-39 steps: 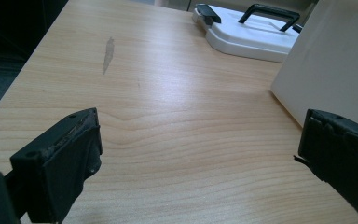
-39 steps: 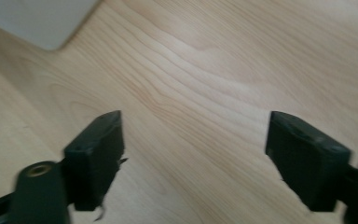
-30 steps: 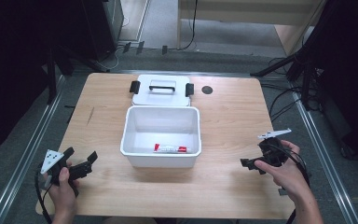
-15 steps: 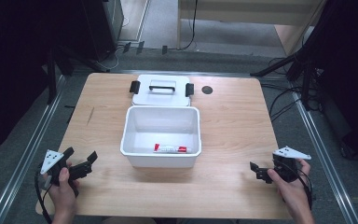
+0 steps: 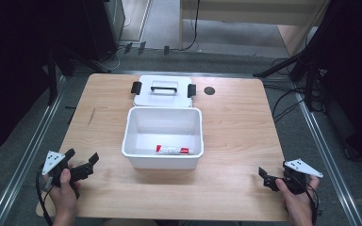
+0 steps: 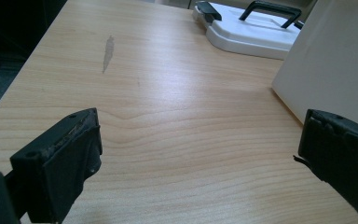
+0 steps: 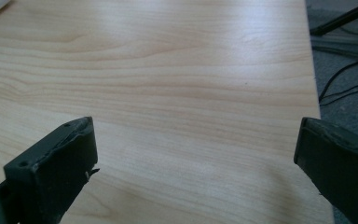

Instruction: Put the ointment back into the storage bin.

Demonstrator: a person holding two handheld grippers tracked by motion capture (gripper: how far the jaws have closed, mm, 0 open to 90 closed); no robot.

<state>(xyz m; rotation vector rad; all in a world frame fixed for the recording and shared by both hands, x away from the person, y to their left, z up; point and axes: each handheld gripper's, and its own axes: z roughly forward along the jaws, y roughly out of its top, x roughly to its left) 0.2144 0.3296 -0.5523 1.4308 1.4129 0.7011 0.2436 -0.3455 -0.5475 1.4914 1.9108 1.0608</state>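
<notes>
A white open bin [image 5: 136, 123] stands at the table's middle, with a red and white tube [image 5: 172, 150] lying on its floor near the front wall. Behind it lies the white lid [image 5: 162, 96], flat, with a black handle and black latches. My left gripper [image 5: 81, 157] is held low at the near left corner, open and empty; in the left gripper view its jaws [image 6: 200, 154] stand wide over bare wood, with the bin's wall [image 6: 335, 65] and the lid [image 6: 251, 35] ahead to the right. Near the front right corner my right gripper [image 5: 275, 170] is open and empty, its jaws [image 7: 196, 154] spread over wood.
The wooden table [image 5: 245, 132] has a small dark round hole [image 5: 209, 91] beside the lid and a grey scuff [image 5: 91, 117] on its left side. Its right edge [image 7: 314, 88] lies close to my right gripper. Cables [image 5: 287, 106] lie on the floor to the right.
My right gripper has drawn back toward the near right corner and sunk lower over the table. The left gripper, the bin and the lid have stayed put.
</notes>
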